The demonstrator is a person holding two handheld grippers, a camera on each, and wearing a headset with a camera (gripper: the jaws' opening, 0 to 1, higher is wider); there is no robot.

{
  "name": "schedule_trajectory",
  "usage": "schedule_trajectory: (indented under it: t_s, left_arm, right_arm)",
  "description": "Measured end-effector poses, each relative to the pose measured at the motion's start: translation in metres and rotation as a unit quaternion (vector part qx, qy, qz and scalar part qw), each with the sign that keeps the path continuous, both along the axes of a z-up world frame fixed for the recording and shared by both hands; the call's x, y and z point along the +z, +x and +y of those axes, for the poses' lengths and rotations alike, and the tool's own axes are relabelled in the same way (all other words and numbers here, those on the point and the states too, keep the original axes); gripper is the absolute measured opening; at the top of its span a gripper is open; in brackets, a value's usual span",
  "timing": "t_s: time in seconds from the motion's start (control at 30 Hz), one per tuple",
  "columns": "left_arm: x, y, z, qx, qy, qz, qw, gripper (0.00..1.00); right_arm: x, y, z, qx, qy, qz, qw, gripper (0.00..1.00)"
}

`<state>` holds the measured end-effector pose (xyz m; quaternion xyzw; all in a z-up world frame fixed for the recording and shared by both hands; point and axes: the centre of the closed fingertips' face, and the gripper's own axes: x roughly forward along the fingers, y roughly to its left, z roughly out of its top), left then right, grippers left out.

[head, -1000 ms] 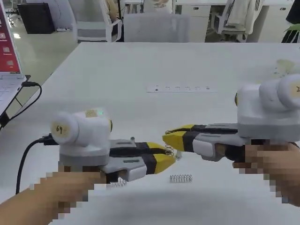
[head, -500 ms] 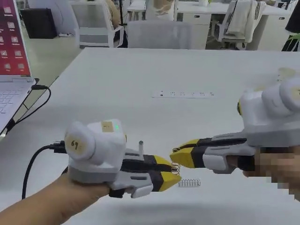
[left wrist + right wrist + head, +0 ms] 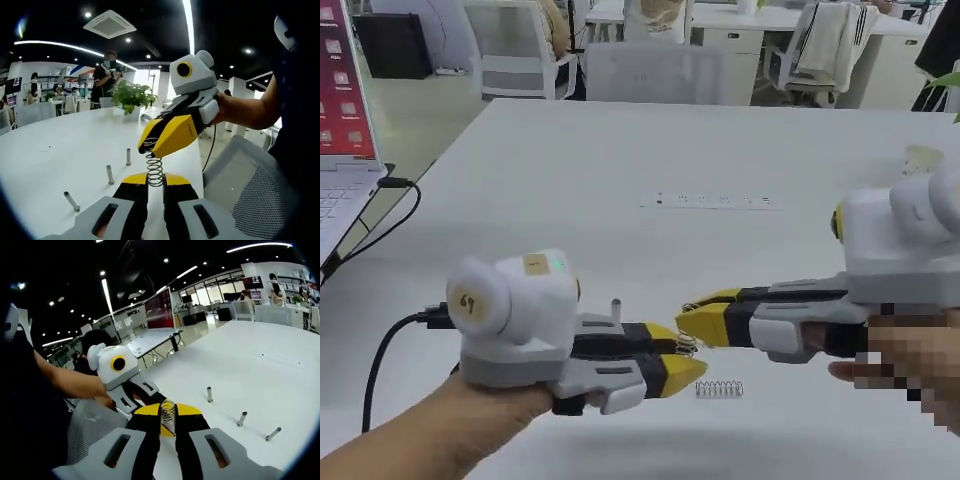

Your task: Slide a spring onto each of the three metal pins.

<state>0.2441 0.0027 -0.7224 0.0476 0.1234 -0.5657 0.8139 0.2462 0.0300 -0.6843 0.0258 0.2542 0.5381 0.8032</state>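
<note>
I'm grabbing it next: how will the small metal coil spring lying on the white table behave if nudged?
The small metal coil spring lies on its side on the smooth white table, so it will probably roll or skid. It looks thin-wired and light; pinched, it may squash or flick away.

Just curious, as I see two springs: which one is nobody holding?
The loose spring, lying on its side on the table. The held spring is pinched in the air between the left gripper and right gripper.
</note>
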Motion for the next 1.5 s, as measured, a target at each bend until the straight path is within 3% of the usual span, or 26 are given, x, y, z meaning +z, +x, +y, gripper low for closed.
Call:
schedule_trajectory:
  t_s: [0.03, 0.2, 0.37, 0.53, 0.63, 0.73, 0.87, 1.0, 1.13, 1.43, 1.5]
  left_arm:
    - [-0.002, -0.002, 0.000, -0.007, 0.009, -0.002, 0.9999, 0.03]
    - [-0.010, -0.007, -0.004, -0.036, 0.071, -0.047, 0.9957, 0.02]
    - [-0.020, -0.012, -0.008, -0.060, 0.104, -0.058, 0.9911, 0.02]
    - [-0.030, -0.019, -0.012, -0.085, 0.135, -0.068, 0.9849, 0.02]
    - [-0.034, -0.021, -0.014, -0.091, 0.142, -0.068, 0.9833, 0.02]
    - [-0.038, -0.023, -0.015, -0.098, 0.154, -0.071, 0.9807, 0.02]
    - [-0.038, -0.024, -0.015, -0.097, 0.149, -0.064, 0.9820, 0.02]
    - [-0.038, -0.023, -0.017, -0.094, 0.146, -0.059, 0.9829, 0.02]
    - [-0.036, -0.024, -0.019, -0.090, 0.135, -0.050, 0.9855, 0.02]
    - [-0.034, -0.022, -0.020, -0.083, 0.125, -0.045, 0.9877, 0.02]
    - [-0.029, -0.022, -0.023, -0.079, 0.107, -0.033, 0.9905, 0.02]
  right_arm:
    - [-0.002, -0.002, -0.001, 0.007, -0.012, -0.005, 0.9999, 0.07]
    - [-0.010, -0.008, -0.004, 0.030, -0.054, -0.008, 0.9981, 0.08]
    - [-0.021, -0.016, -0.011, 0.059, -0.101, -0.003, 0.9931, 0.08]
    - [-0.033, -0.023, -0.015, 0.099, -0.164, -0.005, 0.9814, 0.08]
    - [-0.037, -0.027, -0.014, 0.121, -0.191, -0.009, 0.9740, 0.08]
    - [-0.045, -0.031, -0.018, 0.148, -0.229, -0.003, 0.9620, 0.08]
    - [-0.047, -0.031, -0.015, 0.164, -0.246, -0.009, 0.9554, 0.09]
    - [-0.052, -0.031, -0.015, 0.183, -0.274, -0.017, 0.9441, 0.09]
    - [-0.054, -0.031, -0.017, 0.194, -0.290, -0.017, 0.9370, 0.09]
    - [-0.056, -0.029, -0.018, 0.199, -0.299, -0.009, 0.9332, 0.09]
    - [-0.057, -0.030, -0.018, 0.201, -0.301, -0.007, 0.9322, 0.09]
